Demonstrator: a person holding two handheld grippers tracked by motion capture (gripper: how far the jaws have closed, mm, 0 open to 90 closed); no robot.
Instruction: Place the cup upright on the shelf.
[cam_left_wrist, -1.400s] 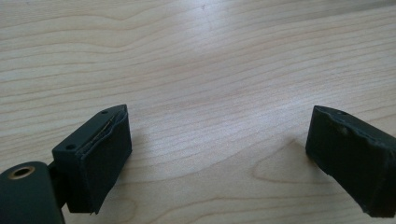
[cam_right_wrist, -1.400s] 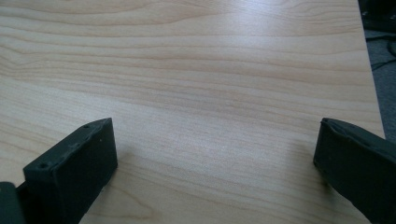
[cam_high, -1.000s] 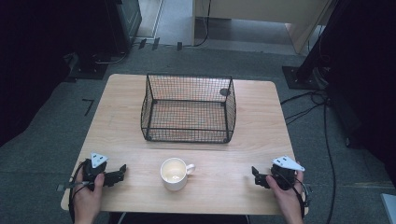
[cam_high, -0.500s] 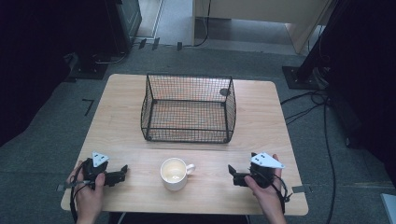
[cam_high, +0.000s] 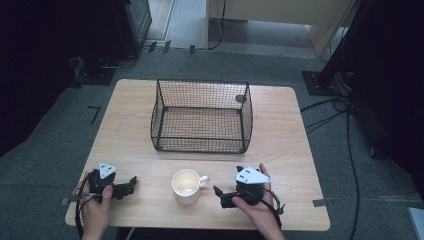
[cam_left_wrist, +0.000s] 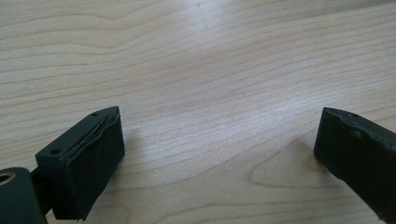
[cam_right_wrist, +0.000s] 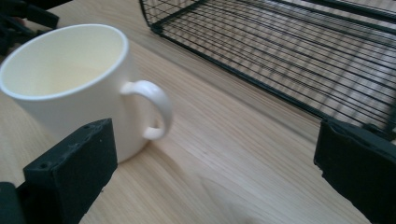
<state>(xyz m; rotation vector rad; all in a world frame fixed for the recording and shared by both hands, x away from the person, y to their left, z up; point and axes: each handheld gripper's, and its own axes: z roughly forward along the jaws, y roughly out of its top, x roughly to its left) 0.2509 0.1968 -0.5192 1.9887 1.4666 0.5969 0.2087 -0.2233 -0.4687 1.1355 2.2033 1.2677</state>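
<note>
My right gripper (cam_high: 226, 194) sat low over the near edge of the table (cam_high: 280, 150), just right of the cream mug (cam_high: 186, 186). Its jaws were spread wide and held nothing. In the right gripper view, the mug (cam_right_wrist: 70, 84) stood upright between and beyond the two jaws, nearer the left one, with its handle (cam_right_wrist: 152, 107) turned toward the open gap. No jaw touched the mug or the handle.

The mug stood on the near middle of the table, between my two grippers. Its handle pointed right, toward my right gripper.

My left gripper (cam_high: 131, 184) rested at the near left of the table, well apart from the mug, with its jaws pointing right. In the left gripper view, the jaws were spread wide over bare wood (cam_left_wrist: 205, 93), and nothing lay between them.

The black wire basket (cam_high: 202, 116) stood upright at the middle of the table, on the far side of the mug and apart from it. In the right gripper view, its near wall (cam_right_wrist: 280, 51) ran across the far right.
</note>
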